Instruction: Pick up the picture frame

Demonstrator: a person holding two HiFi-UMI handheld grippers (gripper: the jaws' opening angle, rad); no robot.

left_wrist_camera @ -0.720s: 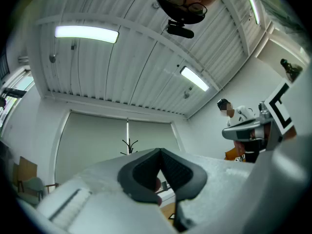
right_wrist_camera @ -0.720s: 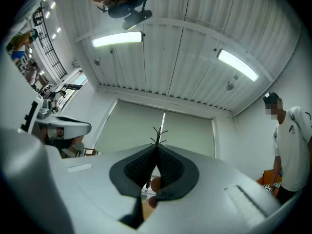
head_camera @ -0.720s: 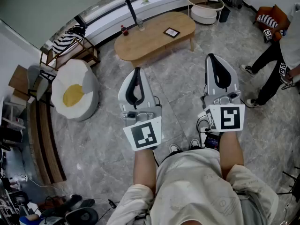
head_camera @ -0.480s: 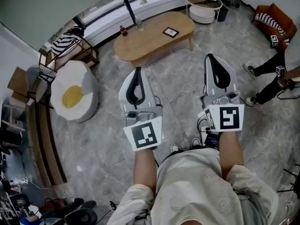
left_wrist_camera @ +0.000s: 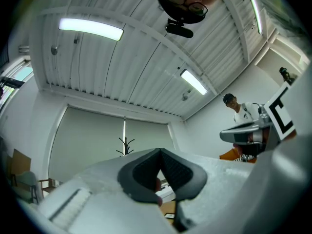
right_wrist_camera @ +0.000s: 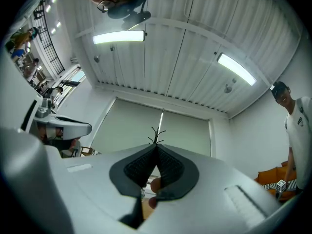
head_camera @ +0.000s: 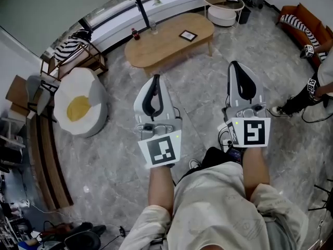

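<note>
- On the oval wooden coffee table [head_camera: 161,48] ahead of me, the picture frame [head_camera: 188,35] lies flat near the right end, well apart from both grippers.
- My left gripper [head_camera: 155,79] is clenched, with nothing between its jaws. My right gripper [head_camera: 234,64] is likewise clenched and empty. Both tilt slightly upward over the grey stone floor [head_camera: 200,95].
- The step in hand, as I judge it, is the approach: I walk to the table before reaching.
- I spread the jaws of the right gripper, the one nearer the frame, before it arrives.
- Because the frame lies flat, I come in low at its edge so that one jaw can slide beneath.
- I keep clear of the red bottle [head_camera: 135,34] at the table's far left side.
</note>
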